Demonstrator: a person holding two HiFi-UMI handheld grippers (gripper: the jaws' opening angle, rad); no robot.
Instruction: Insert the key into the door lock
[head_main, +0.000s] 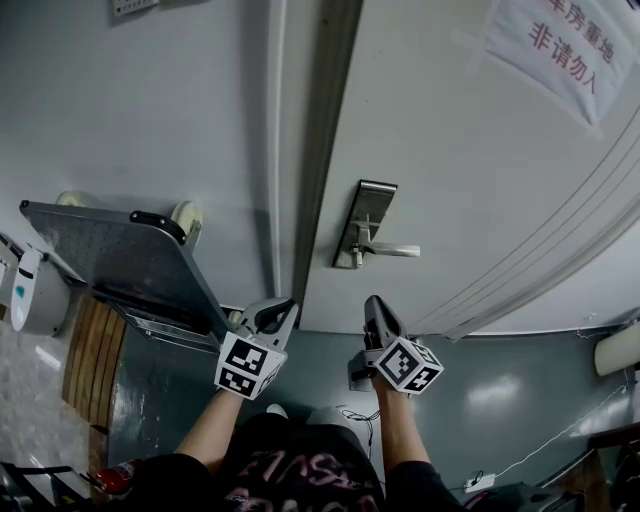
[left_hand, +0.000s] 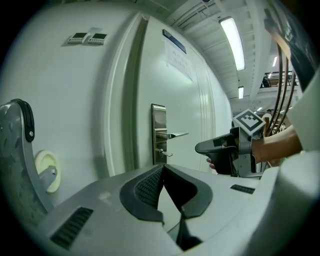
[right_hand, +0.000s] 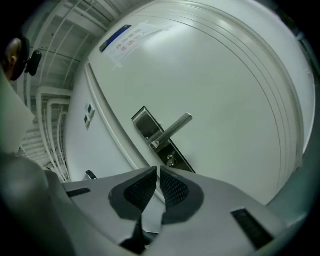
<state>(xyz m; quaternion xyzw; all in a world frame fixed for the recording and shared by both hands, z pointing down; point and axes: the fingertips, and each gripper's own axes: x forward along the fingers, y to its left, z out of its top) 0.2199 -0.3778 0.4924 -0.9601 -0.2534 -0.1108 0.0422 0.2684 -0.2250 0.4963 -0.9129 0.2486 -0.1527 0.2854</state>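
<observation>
The white door (head_main: 480, 180) stands closed. Before it, the left gripper (left_hand: 162, 171) has its fingers clenched on nothing. The right gripper (right_hand: 158, 174) fingers are nearly together, with a thin empty slit between them. On the lock plate (head_main: 370, 205), what looks like the key (left_hand: 165, 153) juts out just below the lever handle (right_hand: 172, 130).

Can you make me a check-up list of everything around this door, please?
Surface: grey floor, shiny.
Job's things: lock plate with lever handle; a small piece sticks out under the handle in the left gripper view, maybe the key, too small to tell.
Clutter: folded hand cart left of the door.
Grippers: left gripper shut, empty; right gripper jaws a slit apart, nothing between.
Cables: thin cables on the floor.
Surroundings: white door, paper sign.
</observation>
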